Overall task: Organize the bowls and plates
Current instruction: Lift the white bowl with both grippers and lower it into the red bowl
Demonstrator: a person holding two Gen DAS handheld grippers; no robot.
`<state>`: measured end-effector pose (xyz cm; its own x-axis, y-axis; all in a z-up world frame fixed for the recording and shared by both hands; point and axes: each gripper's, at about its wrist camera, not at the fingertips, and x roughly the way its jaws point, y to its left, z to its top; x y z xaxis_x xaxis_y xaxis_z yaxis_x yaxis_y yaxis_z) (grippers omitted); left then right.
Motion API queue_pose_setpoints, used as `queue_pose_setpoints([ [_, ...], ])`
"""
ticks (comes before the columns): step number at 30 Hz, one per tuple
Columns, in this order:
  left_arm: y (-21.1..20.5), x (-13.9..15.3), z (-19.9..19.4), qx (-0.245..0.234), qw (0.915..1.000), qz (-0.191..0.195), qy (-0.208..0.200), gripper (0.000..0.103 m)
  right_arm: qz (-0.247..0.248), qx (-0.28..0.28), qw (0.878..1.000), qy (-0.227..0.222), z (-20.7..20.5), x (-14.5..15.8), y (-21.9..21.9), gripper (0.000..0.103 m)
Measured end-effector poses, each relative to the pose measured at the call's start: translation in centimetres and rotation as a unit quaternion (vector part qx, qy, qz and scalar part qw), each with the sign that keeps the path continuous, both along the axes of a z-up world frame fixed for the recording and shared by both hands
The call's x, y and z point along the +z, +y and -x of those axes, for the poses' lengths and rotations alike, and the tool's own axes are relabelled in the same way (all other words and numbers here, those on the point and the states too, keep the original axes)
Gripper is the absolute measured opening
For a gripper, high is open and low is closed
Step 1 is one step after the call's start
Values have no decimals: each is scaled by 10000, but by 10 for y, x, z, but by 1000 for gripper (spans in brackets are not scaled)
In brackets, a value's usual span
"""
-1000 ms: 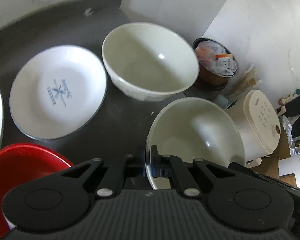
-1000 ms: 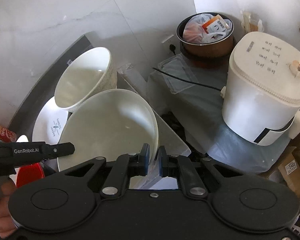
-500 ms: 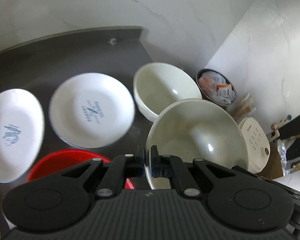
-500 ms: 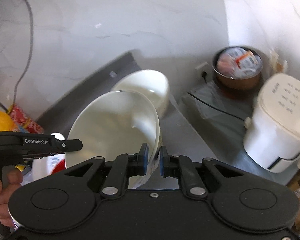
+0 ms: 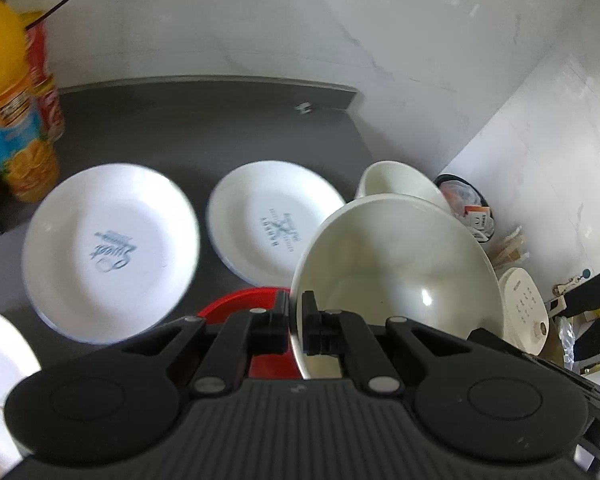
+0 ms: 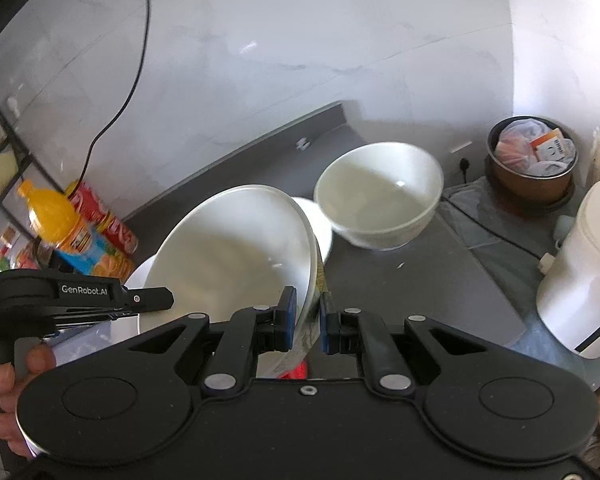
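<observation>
Centrally, a large white bowl (image 5: 396,264) was held tilted above the dark countertop (image 5: 204,128), its rim clamped on one side between the fingers of the left gripper (image 5: 296,322) and on the opposite side between those of the right gripper (image 6: 307,320); both claws were thus clenched on the same bowl. In the right wrist view the left gripper appeared as a black tool at the bowl's left edge, held by a hand (image 6: 4,380). Beyond the held bowl, a second white bowl (image 6: 380,196) stood upright on the countertop near its far corner. Left of the held bowl lay a white plate with grey lettering (image 5: 272,220), and further left a second printed white plate (image 5: 108,252), the two apart. Below the held bowl, a red dish (image 5: 252,304) was partly hidden by the left gripper. Far left of the held bowl, an orange drink bottle (image 5: 8,112) stood beside a red can (image 5: 44,80) against the marble wall (image 5: 260,20). Right of the held bowl, off the countertop, sat a white appliance (image 6: 580,272) and a brown bin (image 6: 532,164) holding bagged rubbish.
</observation>
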<state>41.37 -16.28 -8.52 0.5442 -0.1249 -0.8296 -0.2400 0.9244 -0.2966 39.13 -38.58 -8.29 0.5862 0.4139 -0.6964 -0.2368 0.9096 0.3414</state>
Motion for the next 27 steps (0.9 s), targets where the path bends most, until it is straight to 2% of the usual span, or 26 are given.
queue_pose_setpoints([
  [10,35,-15,23,173,9996,61,207,4,168,188,9996,151,13,-7,36,12],
  [27,47,-48,29,181,9972,55,718,4,584,395,9964,476,15,-32,59,12],
])
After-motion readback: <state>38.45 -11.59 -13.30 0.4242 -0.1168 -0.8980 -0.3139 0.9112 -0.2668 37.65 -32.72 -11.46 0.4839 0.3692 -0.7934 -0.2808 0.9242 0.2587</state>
